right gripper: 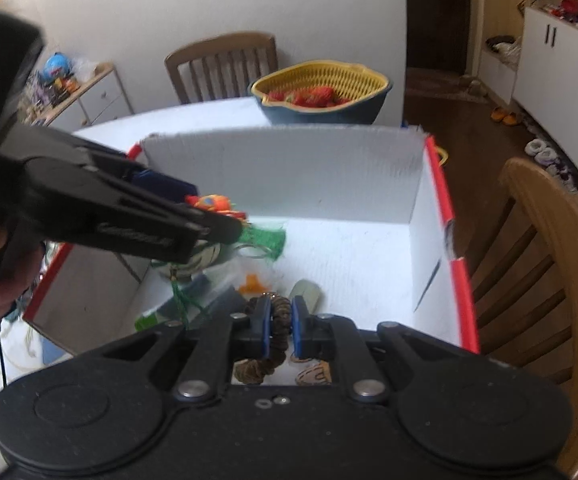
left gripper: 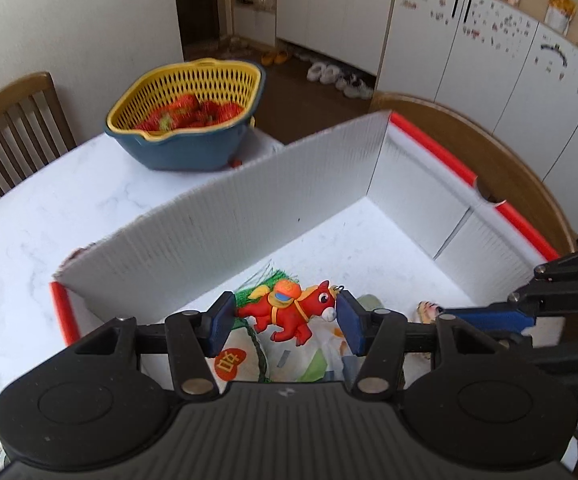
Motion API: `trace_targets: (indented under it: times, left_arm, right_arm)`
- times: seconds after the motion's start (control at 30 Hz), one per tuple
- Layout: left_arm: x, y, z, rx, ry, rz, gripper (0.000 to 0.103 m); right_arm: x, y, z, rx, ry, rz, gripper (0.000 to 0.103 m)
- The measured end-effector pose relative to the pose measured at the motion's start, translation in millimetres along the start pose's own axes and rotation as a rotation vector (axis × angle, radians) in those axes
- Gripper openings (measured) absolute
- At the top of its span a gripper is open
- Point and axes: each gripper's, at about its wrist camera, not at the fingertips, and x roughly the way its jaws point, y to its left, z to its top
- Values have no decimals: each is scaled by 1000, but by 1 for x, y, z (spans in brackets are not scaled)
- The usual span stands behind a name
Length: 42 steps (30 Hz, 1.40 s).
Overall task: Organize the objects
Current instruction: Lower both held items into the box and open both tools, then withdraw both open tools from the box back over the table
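Observation:
A red toy horse with an orange saddle hangs between the blue pads of my left gripper, which is shut on it above the near left part of the white box. In the right wrist view that left gripper reaches in from the left, with the toy horse showing at its tip. My right gripper is shut on a brown scrunchie, low over the near side of the box. The right gripper enters the left wrist view from the right.
Inside the box lie a green mesh piece, a white bag with a red heart and a small striped item. A yellow-and-blue basket of strawberries stands on the white table behind the box. Wooden chairs flank the table.

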Motion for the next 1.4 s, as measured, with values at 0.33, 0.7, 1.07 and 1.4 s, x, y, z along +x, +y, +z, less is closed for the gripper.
trace_targets:
  times: [0.33,0.7,1.07,1.4]
  left_arm:
    - [30,4,2,5,82,8,55]
    - [34,3,5,4,130,20,63]
    - [-13,1,-3,-32,31,20,69]
    - [-70,-5,-18,-61,-74,20,69]
  right_arm:
    - [21,-2,-6,-22,49,-14,9]
    - [22,-7,-4,-3,65,-17,21]
    - [-3,-6,-4,30,1,6,29]
    - [-31,4,-5,31,-63,15,33]
